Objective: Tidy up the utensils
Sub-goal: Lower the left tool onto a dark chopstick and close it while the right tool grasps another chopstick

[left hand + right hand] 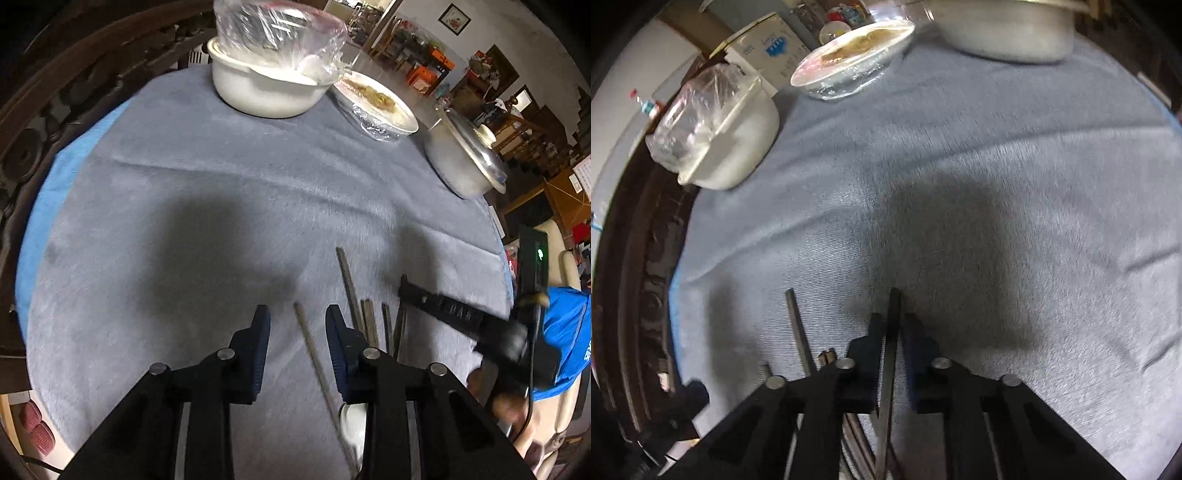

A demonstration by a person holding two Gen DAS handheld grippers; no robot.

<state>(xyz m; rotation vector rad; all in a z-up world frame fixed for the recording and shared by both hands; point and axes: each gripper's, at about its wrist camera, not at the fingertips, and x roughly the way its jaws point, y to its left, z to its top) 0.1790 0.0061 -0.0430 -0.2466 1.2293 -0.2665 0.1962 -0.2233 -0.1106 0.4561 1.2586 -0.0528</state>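
Several dark chopsticks (369, 325) lie on the grey cloth (207, 192) near its front edge. My left gripper (297, 314) is open, its fingers either side of one lighter chopstick (314, 350) without touching it. A white spoon (352, 424) lies partly hidden under its right finger. My right gripper (894, 319) is shut on one dark chopstick (892, 354), whose end sticks out past the fingertips. More chopsticks (799, 332) lie to its left. The right gripper also shows at the right of the left wrist view (406, 291).
A white pot with a plastic-wrapped bowl on it (269, 74) stands at the back. A wrapped plate of food (376, 107) and a metal lidded pot (465, 162) stand at the back right. A dark carved wooden rim (48, 110) borders the table on the left.
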